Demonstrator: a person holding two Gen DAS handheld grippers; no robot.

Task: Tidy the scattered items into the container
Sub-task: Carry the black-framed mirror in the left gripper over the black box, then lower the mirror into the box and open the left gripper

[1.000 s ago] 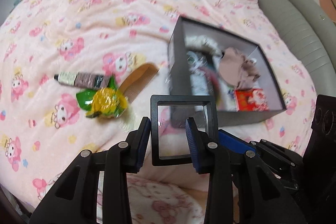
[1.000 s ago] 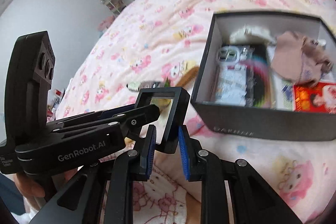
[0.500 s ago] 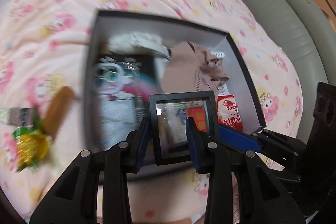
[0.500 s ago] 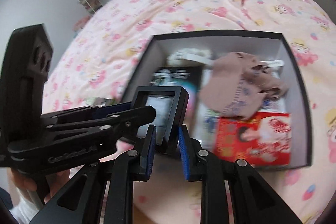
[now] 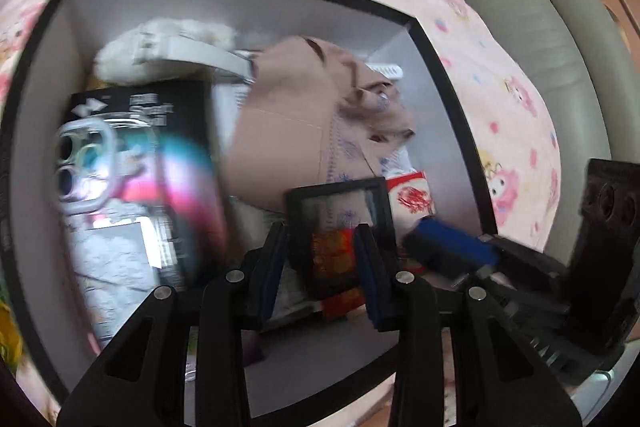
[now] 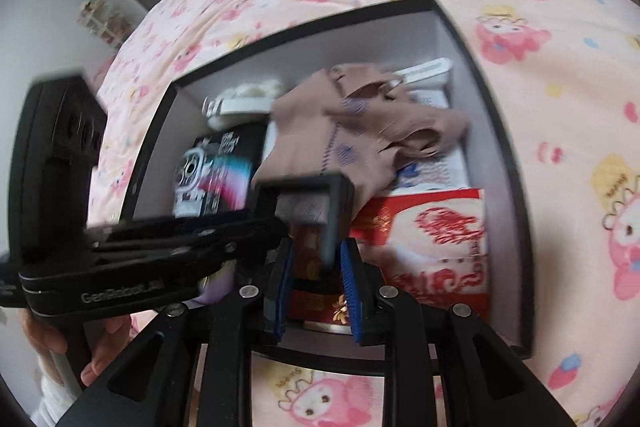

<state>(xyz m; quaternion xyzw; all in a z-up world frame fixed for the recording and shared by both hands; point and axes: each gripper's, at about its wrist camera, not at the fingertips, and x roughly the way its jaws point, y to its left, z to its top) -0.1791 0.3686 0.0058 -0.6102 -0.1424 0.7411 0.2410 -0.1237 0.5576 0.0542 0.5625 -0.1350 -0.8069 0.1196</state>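
Grippers are both clamping one small black square frame (image 5: 339, 227), the left gripper (image 5: 320, 259) pinching its two side edges and the right gripper (image 6: 316, 267) gripping its lower corner. The frame is hanging over the open dark box (image 6: 508, 163), above a red packet (image 6: 436, 247) near the front wall. Inside, a beige cloth (image 5: 296, 115), a phone-case package (image 5: 132, 163) and a white fluffy item (image 5: 160, 47) are lying. The box is sitting on a pink cartoon-print bedspread (image 6: 560, 39).
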